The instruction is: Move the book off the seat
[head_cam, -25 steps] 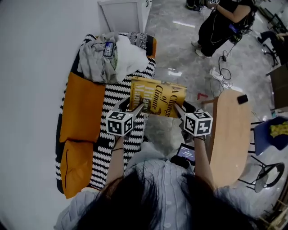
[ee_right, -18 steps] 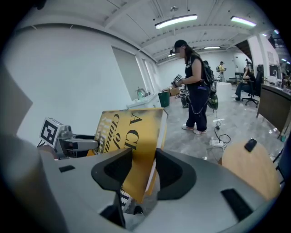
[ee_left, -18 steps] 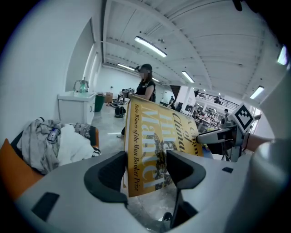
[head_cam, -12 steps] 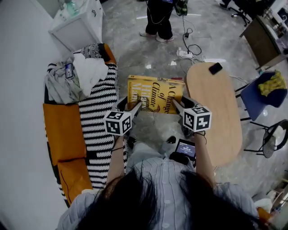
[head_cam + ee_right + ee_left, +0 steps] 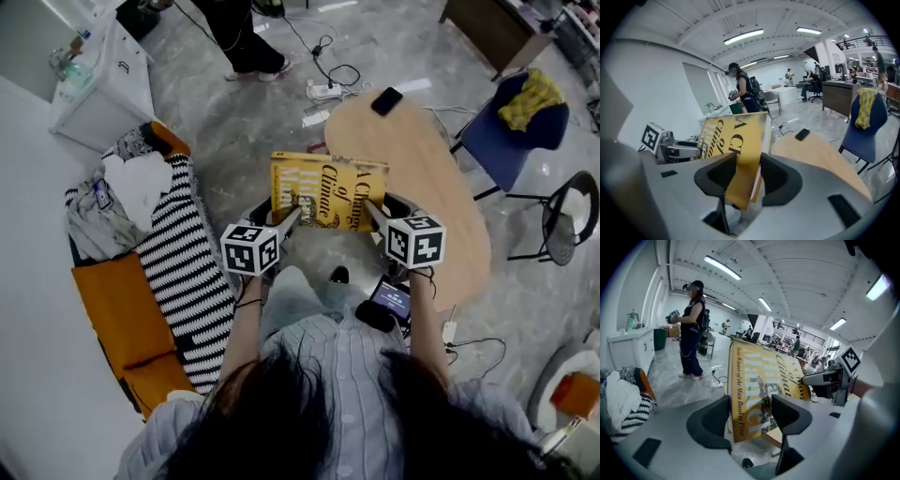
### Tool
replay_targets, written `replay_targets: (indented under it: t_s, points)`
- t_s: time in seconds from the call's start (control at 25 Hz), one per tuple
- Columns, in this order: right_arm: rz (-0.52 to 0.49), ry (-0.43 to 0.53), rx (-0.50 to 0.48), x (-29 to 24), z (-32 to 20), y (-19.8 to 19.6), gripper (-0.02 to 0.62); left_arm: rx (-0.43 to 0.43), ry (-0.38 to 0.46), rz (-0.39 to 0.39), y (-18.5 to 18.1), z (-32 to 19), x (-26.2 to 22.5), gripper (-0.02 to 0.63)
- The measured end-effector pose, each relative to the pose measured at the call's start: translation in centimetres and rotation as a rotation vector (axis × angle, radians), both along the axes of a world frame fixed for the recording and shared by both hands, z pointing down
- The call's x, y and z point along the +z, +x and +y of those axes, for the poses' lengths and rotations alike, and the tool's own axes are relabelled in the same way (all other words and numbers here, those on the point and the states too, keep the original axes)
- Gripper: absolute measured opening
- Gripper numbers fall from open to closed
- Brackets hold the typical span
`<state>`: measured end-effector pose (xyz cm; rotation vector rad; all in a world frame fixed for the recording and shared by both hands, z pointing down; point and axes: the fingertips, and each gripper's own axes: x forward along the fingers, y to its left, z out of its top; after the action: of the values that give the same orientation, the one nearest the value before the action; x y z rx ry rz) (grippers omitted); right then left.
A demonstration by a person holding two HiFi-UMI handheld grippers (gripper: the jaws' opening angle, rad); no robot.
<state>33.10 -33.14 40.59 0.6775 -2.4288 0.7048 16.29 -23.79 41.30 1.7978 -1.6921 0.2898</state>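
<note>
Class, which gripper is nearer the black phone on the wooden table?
Right. The right gripper, holding the yellow book's table-side edge, is at the table's near edge, the phone beyond it. The left gripper holds the book's opposite edge, over the floor, farther away.

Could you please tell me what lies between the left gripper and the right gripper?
The yellow book spans the gap: the left gripper clamps one end and the right gripper the other, as the head view shows.
</note>
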Motion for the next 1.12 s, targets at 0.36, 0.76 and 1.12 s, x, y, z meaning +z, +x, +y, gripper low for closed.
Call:
replay_targets:
  t_s: [0.36, 0.76, 1.12]
  points:
    - [-0.012, -0.066, 0.240, 2.6, -2.4, 10.1, 0.172, 0.244, -0.072, -0.004, 8.3, -6.7, 1.9, 0.293]
    - [0.036, -0.156, 0.445, 7.0, -4.5, 16.4, 0.172, 0.497, -0.172, 0.012, 13.9, -12.9, 6.7, 0.291]
    - [0.121, -0.284, 0.495, 15.2, -6.6, 18.3, 0.169, 0.607, -0.313, 0.036, 15.7, -17.3, 14.8, 0.291]
